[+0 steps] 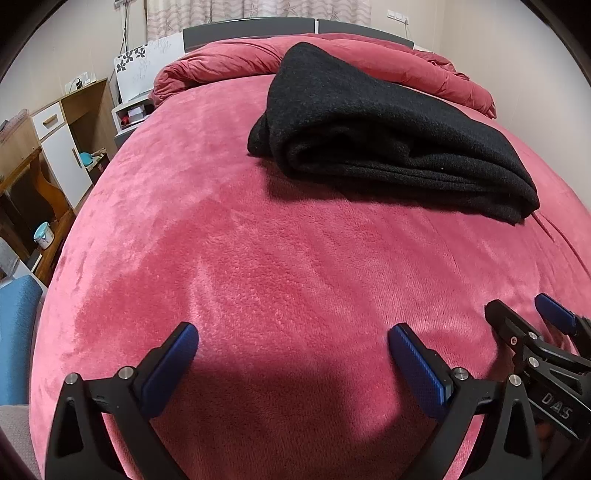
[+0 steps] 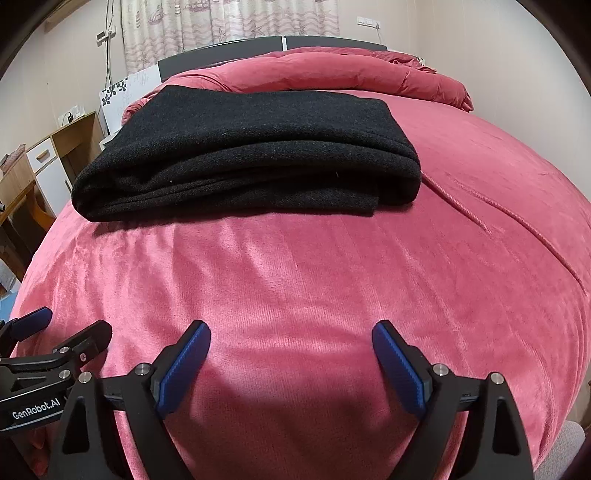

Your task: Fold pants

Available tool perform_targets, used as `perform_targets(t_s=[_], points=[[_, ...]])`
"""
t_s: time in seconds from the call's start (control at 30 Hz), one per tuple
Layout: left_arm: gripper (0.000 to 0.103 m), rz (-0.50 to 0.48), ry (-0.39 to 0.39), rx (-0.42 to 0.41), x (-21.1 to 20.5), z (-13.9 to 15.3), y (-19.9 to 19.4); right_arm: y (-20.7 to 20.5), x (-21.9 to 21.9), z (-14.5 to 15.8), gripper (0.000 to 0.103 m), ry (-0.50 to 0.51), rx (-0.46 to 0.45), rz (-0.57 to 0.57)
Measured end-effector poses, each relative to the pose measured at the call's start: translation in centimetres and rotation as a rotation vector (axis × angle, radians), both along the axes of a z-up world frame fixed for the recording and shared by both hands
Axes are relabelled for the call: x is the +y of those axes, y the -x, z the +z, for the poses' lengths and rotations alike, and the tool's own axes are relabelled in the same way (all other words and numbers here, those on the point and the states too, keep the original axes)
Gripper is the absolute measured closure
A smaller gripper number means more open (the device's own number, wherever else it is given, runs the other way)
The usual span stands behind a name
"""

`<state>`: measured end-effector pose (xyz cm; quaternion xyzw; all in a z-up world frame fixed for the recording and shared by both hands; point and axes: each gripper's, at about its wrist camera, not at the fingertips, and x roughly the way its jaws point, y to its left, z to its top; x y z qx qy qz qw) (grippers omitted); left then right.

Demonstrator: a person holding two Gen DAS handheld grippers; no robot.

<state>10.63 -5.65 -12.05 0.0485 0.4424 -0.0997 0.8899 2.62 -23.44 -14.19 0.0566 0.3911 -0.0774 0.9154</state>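
Tongs, left (image 1: 293, 334) and right (image 2: 291, 330), gape empty near bed's (image 1: 258, 258) foot edge; soft, thick folded black pants (image 2: 243, 162) seem best gripped at their layered near edge.

A home bedroom. Ahead of the tongs stretches a bed (image 2: 295, 295) with a pink plush cover, a rolled duvet (image 2: 332, 77) and dark headboard (image 2: 229, 51) beyond, patterned curtains (image 2: 229, 22) behind, and a wooden desk (image 1: 70, 122) off left.
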Motion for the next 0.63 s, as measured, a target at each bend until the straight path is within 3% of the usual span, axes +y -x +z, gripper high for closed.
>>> perform_targets(t_s=[0.4,0.43,0.57,0.63], points=[[0.0,0.0,0.005,0.0,0.0,0.0,0.1,1.2,-0.1,0.1,0.011,0.007,-0.016,0.003],[0.0,0.006,0.004,-0.004,0.0,0.1,0.1,1.1,0.2,0.2,0.008,0.018,-0.013,0.013],[0.0,0.089,0.074,-0.022,1.5,1.2,-0.3,-0.7,0.8,1.0,0.005,0.006,0.013,0.049],[0.0,0.132,0.07,-0.036,2.0,1.3,-0.7,-1.9,1.2,2.1,0.005,0.029,-0.013,0.048]])
